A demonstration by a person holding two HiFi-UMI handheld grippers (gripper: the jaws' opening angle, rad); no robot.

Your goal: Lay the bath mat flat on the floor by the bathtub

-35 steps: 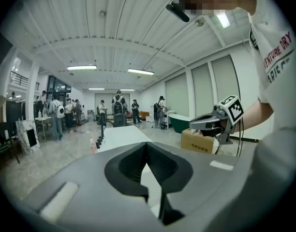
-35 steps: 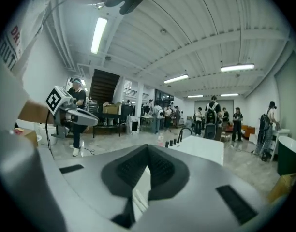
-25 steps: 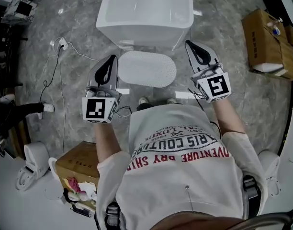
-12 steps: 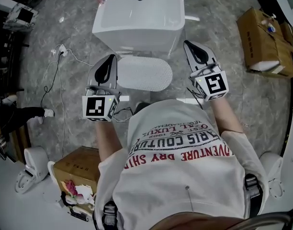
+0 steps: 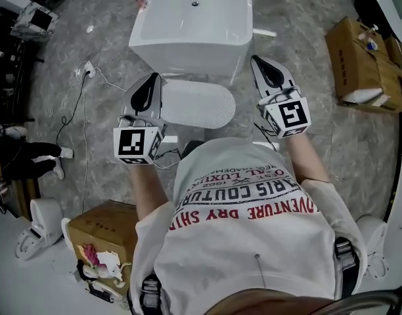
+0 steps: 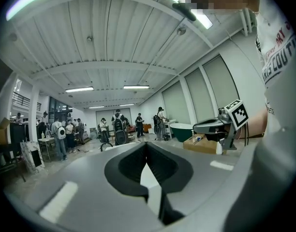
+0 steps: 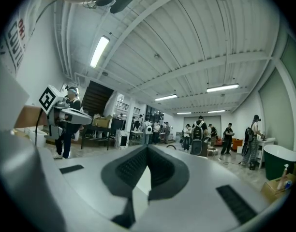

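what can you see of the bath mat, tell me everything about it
The bath mat is a white oval with a finely dotted surface. It lies flat on the grey marbled floor, its long side along the near end of the white bathtub; whether they touch is unclear. The shut left claw, held above, hides its left end and grips nothing. Nothing rests on it.

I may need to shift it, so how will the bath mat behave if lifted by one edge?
The mat lies thin and flat on the floor, so it will probably droop from one edge. Being so thin, it is likely light for its size. On that smooth, stone-look floor a push may slide it, though its underside is hidden.
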